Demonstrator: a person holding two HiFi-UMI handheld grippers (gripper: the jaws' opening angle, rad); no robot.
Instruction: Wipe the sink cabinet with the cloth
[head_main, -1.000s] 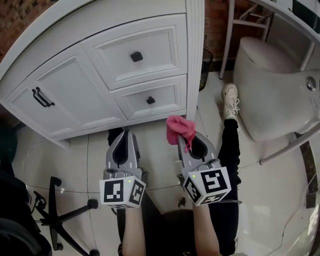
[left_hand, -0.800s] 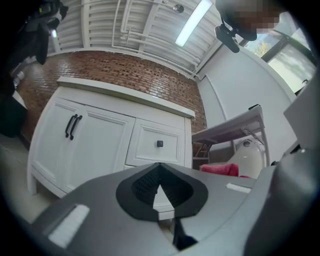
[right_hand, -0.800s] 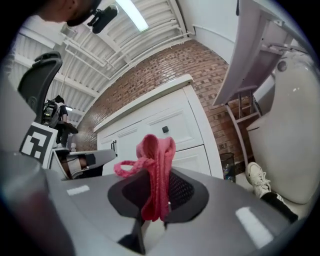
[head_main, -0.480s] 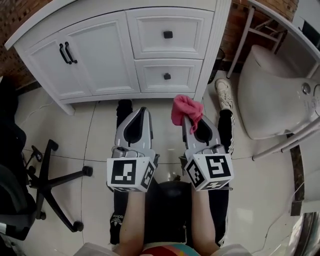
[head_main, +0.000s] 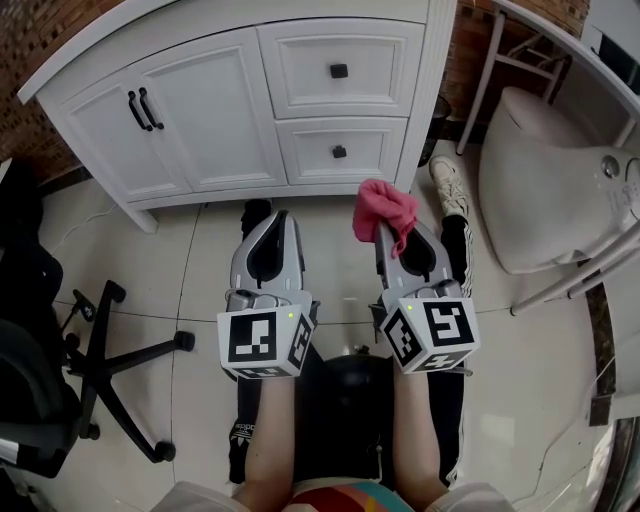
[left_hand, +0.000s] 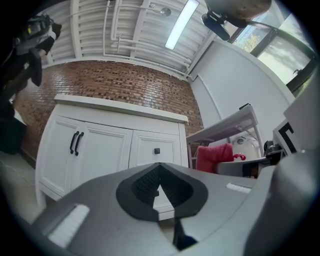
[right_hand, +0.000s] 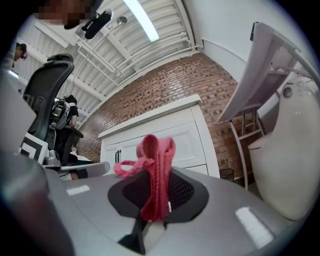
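- Since a second ago our view has swung to face the sink cabinet (head_main: 250, 100) more squarely. Both dark door handles now show, and the two grippers sit lower in the view, with little change over the last half second.
- The cabinet is the biggest thing here: white, with two doors on the left, two drawers on the right and a pale top. We judge the painted panels hard and smooth, so a cloth should slide over them. The grooves, knobs and handles could snag it.
- The left gripper (head_main: 280, 220) points at the cabinet from in front of the person's knees. Its jaws are closed tip to tip with nothing between them (left_hand: 159, 166).
- The right gripper (head_main: 392, 232) lies just beside it, jaws clamped on the cloth.
- The pink cloth (head_main: 385, 208) bunches above and beyond those jaw tips. It is apart from the cabinet, in front of the lower drawer and above the floor tiles.
- In the right gripper view, a fold of the cloth (right_hand: 156, 175) runs down between the ribbed pads, with a loose loop hanging to the left.
- It looks soft, light and limp, so we judge that only the bunch past the tips would do any wiping. A deep hold on the fold should suit it, since a shallow pinch could pull free when dragged.
- With the cloth held off the cabinet, the scene fits both a moment ahead of wiping and one after it.
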